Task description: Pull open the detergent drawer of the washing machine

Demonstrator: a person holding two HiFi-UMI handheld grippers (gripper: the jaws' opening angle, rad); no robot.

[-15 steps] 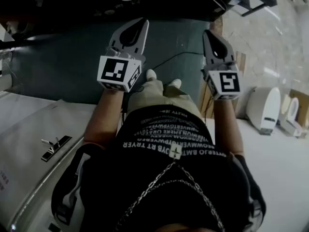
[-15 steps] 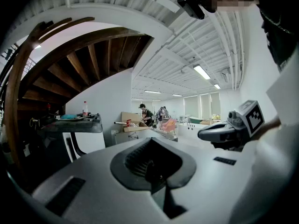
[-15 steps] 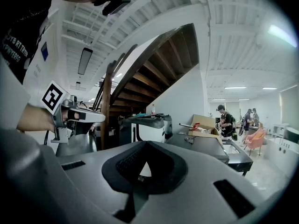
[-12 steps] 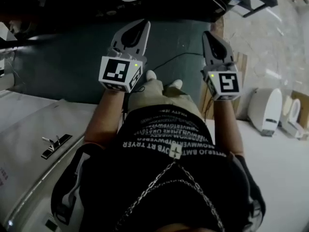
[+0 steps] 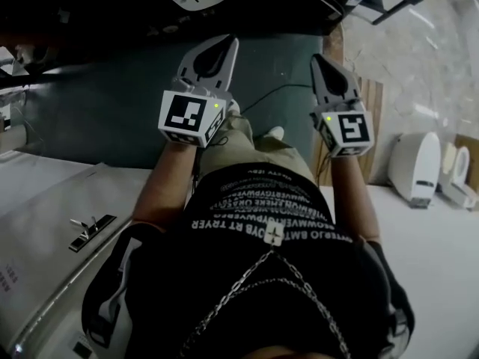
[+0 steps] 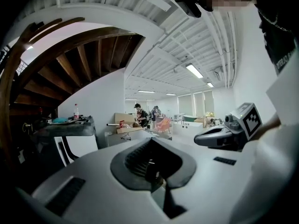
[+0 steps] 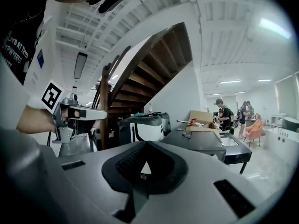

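Two grippers (image 5: 227,43) (image 5: 319,60) — jaws together (empty)

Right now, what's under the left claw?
Dark green floor, with a black cable nearby and a pale shoe peeking out. Whatever lies straight below the left claw is covered by it.

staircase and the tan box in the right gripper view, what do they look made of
The staircase looks like dark-stained wood: brown treads and beams with plank edges showing and a low sheen. The tan box is probably plain cardboard: matt, uncoated brown with thin open flaps, though it is too small to be sure.
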